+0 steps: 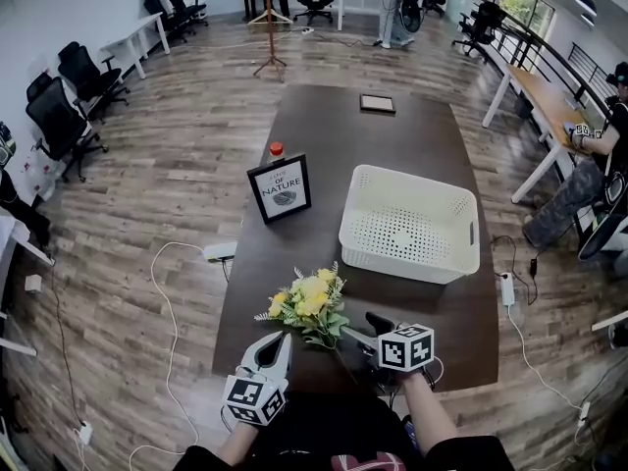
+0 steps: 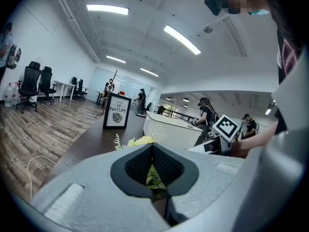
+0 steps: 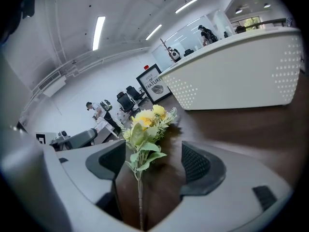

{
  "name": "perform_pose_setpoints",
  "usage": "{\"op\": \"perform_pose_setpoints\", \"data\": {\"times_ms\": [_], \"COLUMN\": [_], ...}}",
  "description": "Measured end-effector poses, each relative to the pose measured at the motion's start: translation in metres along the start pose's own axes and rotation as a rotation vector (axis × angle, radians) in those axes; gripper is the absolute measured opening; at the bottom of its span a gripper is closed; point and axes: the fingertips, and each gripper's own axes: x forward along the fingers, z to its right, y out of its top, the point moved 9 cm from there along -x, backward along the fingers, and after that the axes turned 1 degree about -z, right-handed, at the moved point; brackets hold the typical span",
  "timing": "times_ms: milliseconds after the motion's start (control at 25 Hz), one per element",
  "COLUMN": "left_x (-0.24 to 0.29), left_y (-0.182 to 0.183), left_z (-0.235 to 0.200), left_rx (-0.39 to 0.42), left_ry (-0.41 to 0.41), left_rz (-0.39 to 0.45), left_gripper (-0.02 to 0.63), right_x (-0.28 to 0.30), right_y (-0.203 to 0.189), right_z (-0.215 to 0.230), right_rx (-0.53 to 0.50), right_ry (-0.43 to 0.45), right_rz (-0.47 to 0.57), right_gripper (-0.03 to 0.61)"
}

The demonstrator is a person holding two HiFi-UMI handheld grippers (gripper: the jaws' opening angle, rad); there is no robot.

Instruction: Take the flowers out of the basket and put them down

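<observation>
A small bunch of yellow flowers (image 1: 309, 298) with green leaves lies on the dark table (image 1: 324, 135), near its front edge and left of the basket. The white perforated basket (image 1: 402, 258) stands empty at the table's right. My right gripper (image 1: 361, 330) is open just right of the bunch. In the right gripper view the flowers (image 3: 145, 120) point away, and their stem runs between the two spread jaws of the right gripper (image 3: 152, 161) without touching either pad. My left gripper (image 1: 282, 341) is shut and empty, its tips close behind the leaves. The flowers (image 2: 140, 141) peek over its closed jaws.
A framed "Love of Nature" sign (image 1: 281, 188) stands mid-table with a red-capped bottle (image 1: 276, 150) behind it. A dark flat frame (image 1: 377, 103) lies at the far end. Office chairs (image 1: 69, 116) line the left wall. A person (image 1: 594, 165) sits at the right. Cables (image 1: 162, 292) trail over the floor.
</observation>
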Motion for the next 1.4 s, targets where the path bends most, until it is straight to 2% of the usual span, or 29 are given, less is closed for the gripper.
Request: {"op": "perform_pose_setpoints", "data": {"times_ms": [320, 560, 840, 1400], "left_x": [0.001, 0.001, 0.000, 0.001], "left_y": [-0.003, -0.002, -0.005, -0.007], "left_z": [0.008, 0.014, 0.018, 0.032], "left_rx": [-0.005, -0.011, -0.012, 0.006], "left_ry": [-0.027, -0.041, -0.053, -0.081], "left_rz": [-0.004, 0.000, 0.003, 0.010], "left_gripper": [0.009, 0.009, 0.009, 0.008], "right_x": [-0.018, -0.031, -0.044, -0.054], "right_y": [-0.004, -0.005, -0.012, -0.026], "right_z": [-0.015, -0.021, -0.030, -0.044], "right_rx": [-0.058, -0.044, -0.078, -0.175], "right_ry": [-0.042, -0.095, -0.132, -0.207], "right_rz": [0.058, 0.141, 0.199, 0.215], "right_gripper": [0.356, 0.331, 0.325, 0.236]}}
